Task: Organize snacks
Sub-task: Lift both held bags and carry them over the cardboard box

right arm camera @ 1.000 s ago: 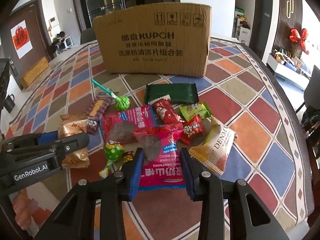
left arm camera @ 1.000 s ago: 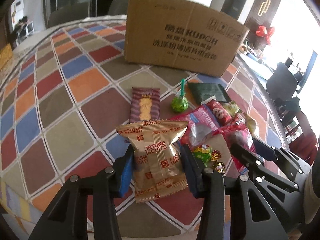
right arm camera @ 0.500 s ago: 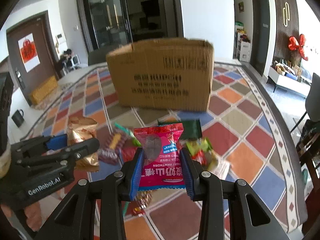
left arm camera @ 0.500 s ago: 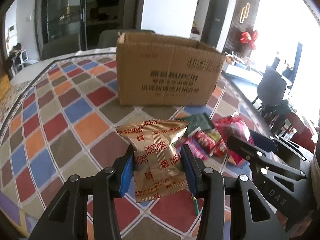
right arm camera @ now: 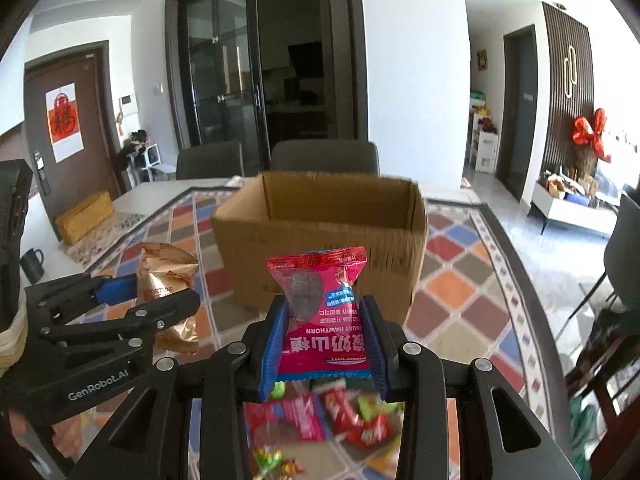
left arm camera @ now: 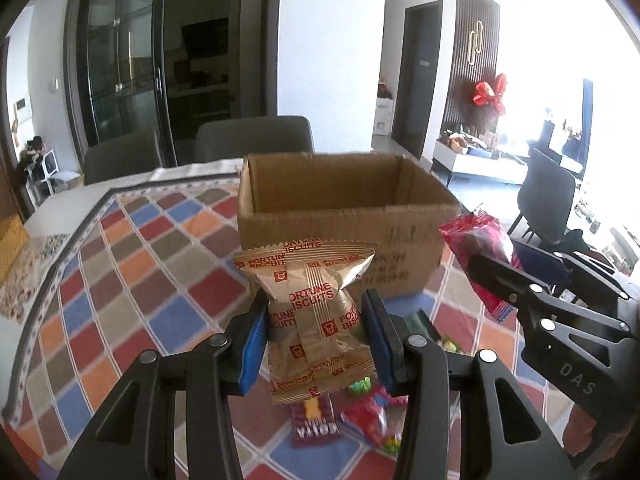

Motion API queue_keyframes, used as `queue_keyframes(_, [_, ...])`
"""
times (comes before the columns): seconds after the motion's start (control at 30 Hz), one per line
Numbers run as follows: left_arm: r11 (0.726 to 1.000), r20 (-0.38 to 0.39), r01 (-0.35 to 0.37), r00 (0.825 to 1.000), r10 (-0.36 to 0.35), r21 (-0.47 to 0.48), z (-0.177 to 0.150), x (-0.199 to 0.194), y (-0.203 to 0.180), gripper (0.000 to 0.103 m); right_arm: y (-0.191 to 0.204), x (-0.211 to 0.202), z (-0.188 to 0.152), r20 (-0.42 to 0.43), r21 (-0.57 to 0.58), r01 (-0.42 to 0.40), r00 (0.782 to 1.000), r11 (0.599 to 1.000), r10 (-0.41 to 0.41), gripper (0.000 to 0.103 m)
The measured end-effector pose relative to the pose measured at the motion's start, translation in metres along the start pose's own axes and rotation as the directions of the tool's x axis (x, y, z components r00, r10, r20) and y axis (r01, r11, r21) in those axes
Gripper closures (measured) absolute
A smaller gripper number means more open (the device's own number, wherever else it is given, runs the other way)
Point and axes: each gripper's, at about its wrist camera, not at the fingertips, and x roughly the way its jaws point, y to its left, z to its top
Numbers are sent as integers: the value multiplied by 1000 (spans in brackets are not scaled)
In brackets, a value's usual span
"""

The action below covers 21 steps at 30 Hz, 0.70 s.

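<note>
Left claw (left arm camera: 314,334) clamped on a gold fortune biscuits packet (left arm camera: 316,316), gripped at mid-body, held in the air near the front wall of the open cardboard box (left arm camera: 344,204). Right claw (right arm camera: 324,346) clamped on a pink hawthorn snack packet (right arm camera: 324,312), also lifted, just short of the box's near wall. Box stands on the far side of the checkered table (left arm camera: 132,280); loose snacks (right arm camera: 320,412) lie on the table below the claws.

Both packets look light, soft and crinkly: air-puffed foil, slippery film, contents likely brittle. Mid-body grip across the pillow looks fine; a hard squeeze may crush the biscuit or pop the seal. The crimped end seams would be a stiffer hold. Dropping over the rim should be harmless.
</note>
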Motion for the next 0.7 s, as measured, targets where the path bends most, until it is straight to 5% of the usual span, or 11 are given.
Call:
queue_keyframes(0.27, [1000, 2, -5, 1000, 5, 29, 47, 20, 5, 58, -4, 18, 44, 26, -15, 0, 1000, 1000, 1, 65])
queue_keyframes(0.7, [999, -100, 15, 995, -11, 41, 110, 73, 12, 58, -24, 72, 98, -70, 12, -9, 997, 1000, 10, 65])
